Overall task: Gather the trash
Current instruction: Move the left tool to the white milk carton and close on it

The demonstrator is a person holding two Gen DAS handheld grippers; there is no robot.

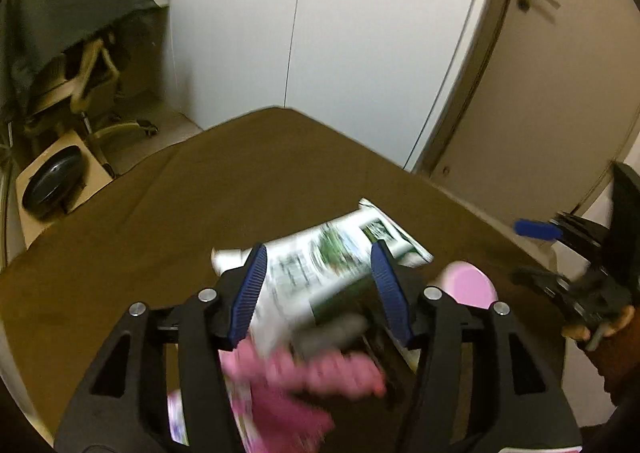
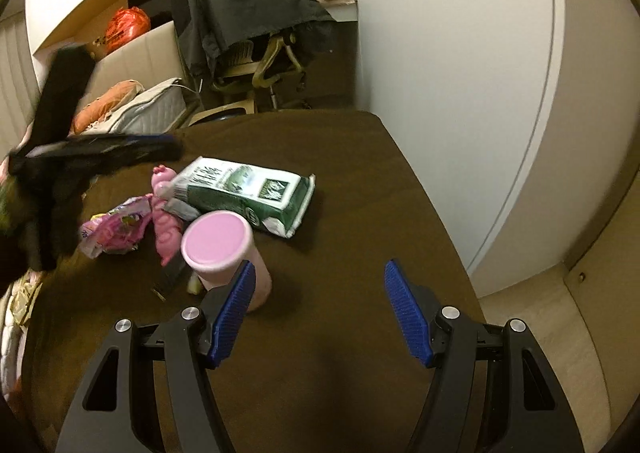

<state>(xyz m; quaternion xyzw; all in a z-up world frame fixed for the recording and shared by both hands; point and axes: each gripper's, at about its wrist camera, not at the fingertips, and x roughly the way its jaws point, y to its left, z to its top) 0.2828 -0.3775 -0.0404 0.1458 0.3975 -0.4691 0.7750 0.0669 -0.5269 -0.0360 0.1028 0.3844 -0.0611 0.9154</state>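
Left claw open, over green-white packet

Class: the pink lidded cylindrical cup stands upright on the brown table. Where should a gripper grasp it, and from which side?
Probably the pink lidded cylindrical cup's smooth round wall below the lid, approached from the near, uncluttered side; wrappers crowd its far side.

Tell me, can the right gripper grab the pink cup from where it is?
Probably yes. The right gripper is open and empty, and the pink cup stands upright just beside its left finger, with only bare brown cloth around. It would need a small shift sideways.
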